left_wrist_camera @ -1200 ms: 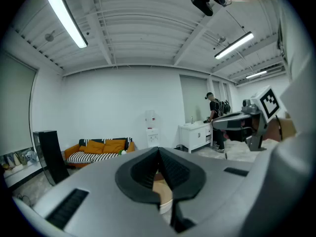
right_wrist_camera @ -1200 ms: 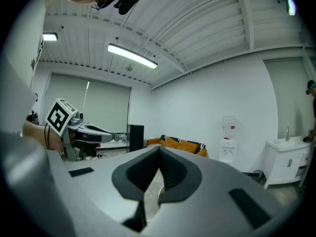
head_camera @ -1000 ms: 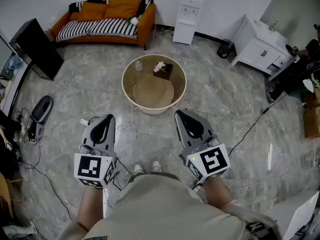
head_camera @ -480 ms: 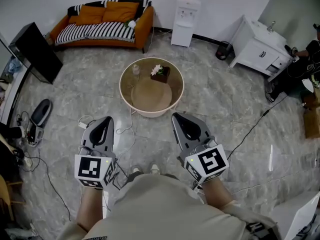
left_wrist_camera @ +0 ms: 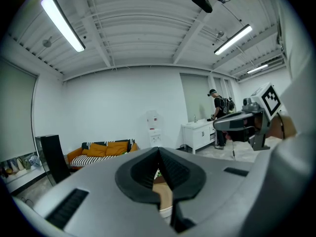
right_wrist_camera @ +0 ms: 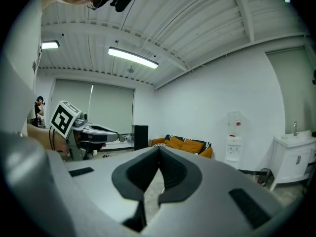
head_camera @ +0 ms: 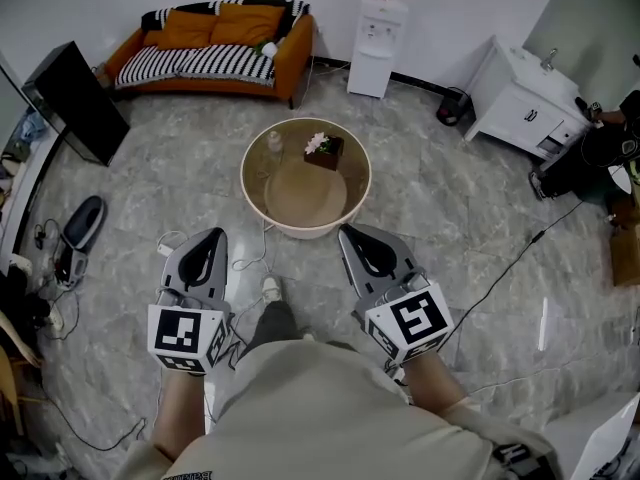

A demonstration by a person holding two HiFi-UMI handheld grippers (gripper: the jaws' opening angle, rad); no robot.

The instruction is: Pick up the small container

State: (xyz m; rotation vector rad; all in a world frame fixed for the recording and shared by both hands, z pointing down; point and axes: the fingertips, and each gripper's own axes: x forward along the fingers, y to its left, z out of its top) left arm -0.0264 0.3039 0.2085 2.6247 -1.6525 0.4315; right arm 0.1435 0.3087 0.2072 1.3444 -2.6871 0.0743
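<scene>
Person standing with two grippers held low and side by side, both pointing toward a round table [head_camera: 249, 194] farther off on the marble floor [head_camera: 450, 218]. The left gripper [head_camera: 212, 238] has its jaws pressed together with nothing between them; the right gripper [head_camera: 352, 233] is likewise closed and empty. The small container [head_camera: 274, 141] stands on the far left part of the tabletop, near a dark box of white flowers [head_camera: 325, 150], well apart from both grippers. Along the far wall stand an orange sofa [head_camera: 215, 58] and, to its right, a white water dispenser [head_camera: 380, 38].
</scene>
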